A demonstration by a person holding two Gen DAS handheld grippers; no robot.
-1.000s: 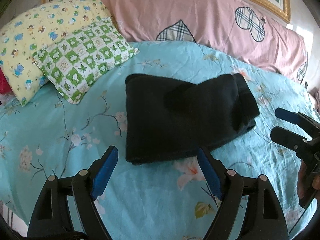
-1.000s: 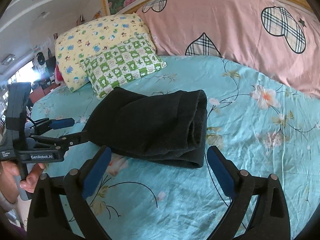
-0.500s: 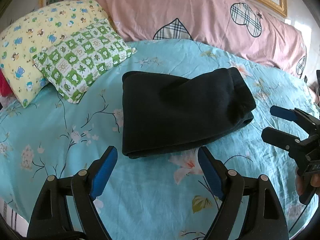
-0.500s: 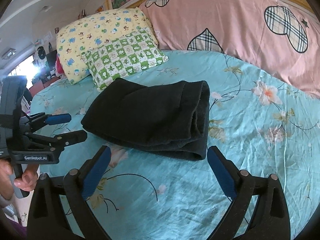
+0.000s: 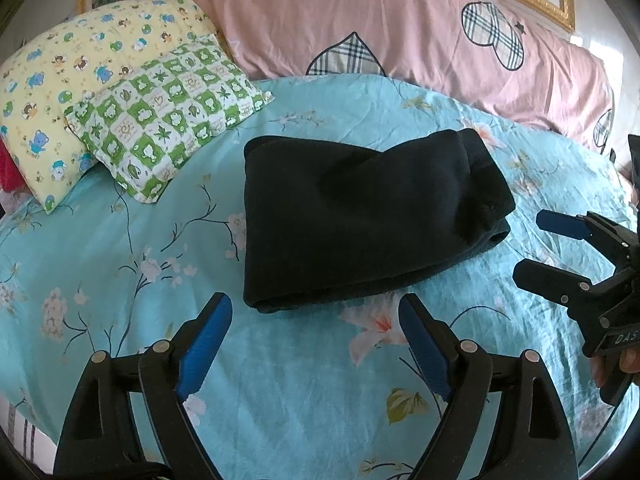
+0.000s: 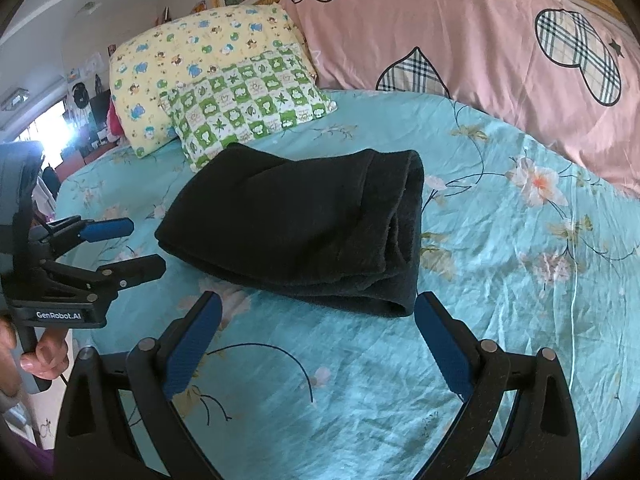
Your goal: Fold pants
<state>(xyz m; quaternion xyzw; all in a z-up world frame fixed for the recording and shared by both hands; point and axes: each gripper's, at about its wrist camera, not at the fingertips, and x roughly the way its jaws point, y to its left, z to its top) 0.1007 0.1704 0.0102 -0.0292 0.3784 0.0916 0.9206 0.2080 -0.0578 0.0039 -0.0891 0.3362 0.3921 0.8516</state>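
Observation:
Black pants (image 5: 360,220) lie folded into a compact bundle on the light blue floral bedsheet (image 5: 120,280); in the right wrist view the pants (image 6: 304,224) show stacked layers at their right end. My left gripper (image 5: 316,312) hovers open just short of the bundle's near edge, holding nothing. My right gripper (image 6: 318,312) is open too, a little back from the bundle and empty. The right gripper (image 5: 532,242) also shows at the right edge of the left wrist view, and the left gripper (image 6: 146,246) at the left of the right wrist view, gripped by a hand (image 6: 44,354).
A green checked pillow (image 5: 168,120) and a yellow printed pillow (image 5: 72,80) lie at the back left. A long pink pillow with plaid hearts (image 5: 400,28) runs along the headboard. Bare sheet surrounds the pants.
Both grippers have drawn back from the folded pants, which now sit farther from the fingertips. The pants themselves have settled flat and lie still.

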